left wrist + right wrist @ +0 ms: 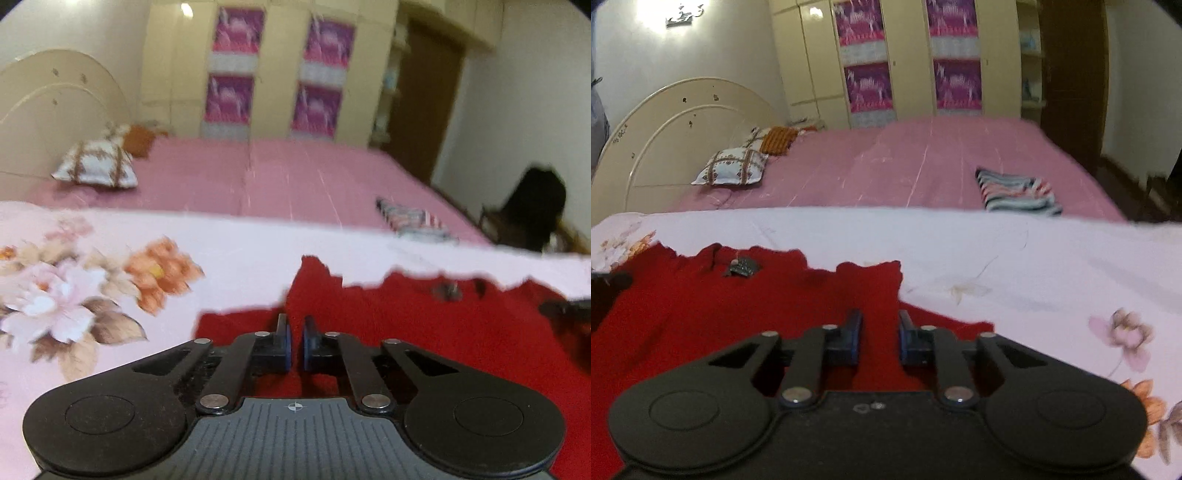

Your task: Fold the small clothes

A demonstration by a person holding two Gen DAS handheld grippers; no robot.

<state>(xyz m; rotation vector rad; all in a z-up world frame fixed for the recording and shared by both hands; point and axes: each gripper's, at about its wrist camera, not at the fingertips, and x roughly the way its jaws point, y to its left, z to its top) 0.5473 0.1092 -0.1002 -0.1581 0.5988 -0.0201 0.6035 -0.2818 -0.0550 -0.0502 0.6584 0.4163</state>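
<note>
The left gripper (294, 341) hangs over a red garment (424, 332) and its jaws stand almost together, with only a thin gap between the blue pads (285, 343). Nothing is between them. The red garment lies flat under and in front of this tool and goes away to its right side. To the left of the tool lies a pale sheet with flowers (92, 288), on which the garment rests.

The right gripper (880, 338) also hangs over the red garment (720, 314). Its jaws stand a little apart, narrow, and no cloth is caught between them. Here the garment lies under the tool and spreads to its left, and the flowered sheet (1052, 266) is to its right and ahead.

Far ahead of both tools is a pink bed (905, 166), with a folded striped cloth (1017, 192) on it and a pillow (733, 168) near the headboard (665, 140).
</note>
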